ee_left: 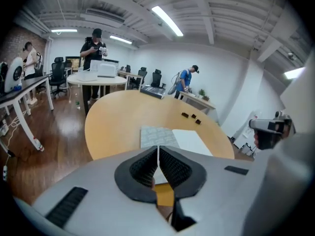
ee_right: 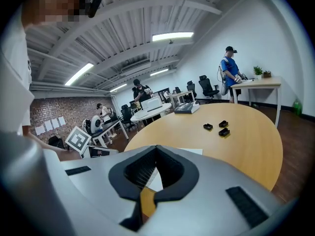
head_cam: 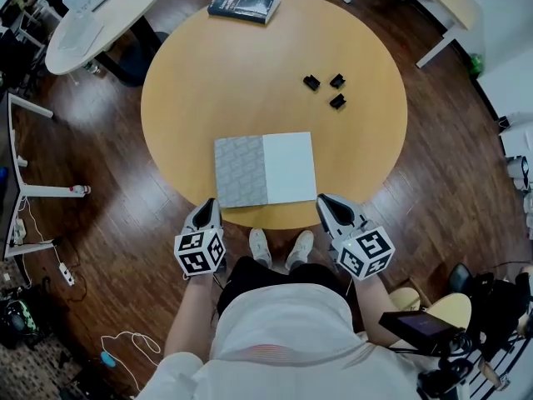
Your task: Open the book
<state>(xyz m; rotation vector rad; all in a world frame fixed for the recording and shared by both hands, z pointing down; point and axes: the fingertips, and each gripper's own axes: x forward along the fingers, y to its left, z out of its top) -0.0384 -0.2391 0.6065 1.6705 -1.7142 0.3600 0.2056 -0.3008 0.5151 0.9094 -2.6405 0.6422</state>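
1. Book [head_cam: 265,169]: one, lying open and flat on the round wooden table [head_cam: 200,73], close to the table's near edge. The left half is grey and patterned and the right half is plain white. Both gripper views show it just ahead of the jaws.
2. Second book [head_cam: 245,0]: one, dark-covered and closed, at the table's far edge, well apart from the open one.
3. Small black pieces [head_cam: 326,90]: three, grouped together on the right part of the table, beyond the open book.
4. Left gripper [head_cam: 210,203]: one, held low at the near table edge. Its tips point toward the book's near-left corner, and its marker cube [head_cam: 200,252] lies back toward the person. In its own view the ribbed jaws are pressed together with nothing between them [ee_left: 158,154].
5. Right gripper [head_cam: 326,200]: one, held level with the left one. Its tips are just beside the book's near-right corner, and its marker cube [head_cam: 366,252] is behind them. Its own view shows the jaws closed and empty [ee_right: 156,154].
6. Forearms: two, reaching forward from the torso, one to each gripper, spread to either side of the book.
7. White shoes [head_cam: 281,247]: two, on the floor between the grippers.
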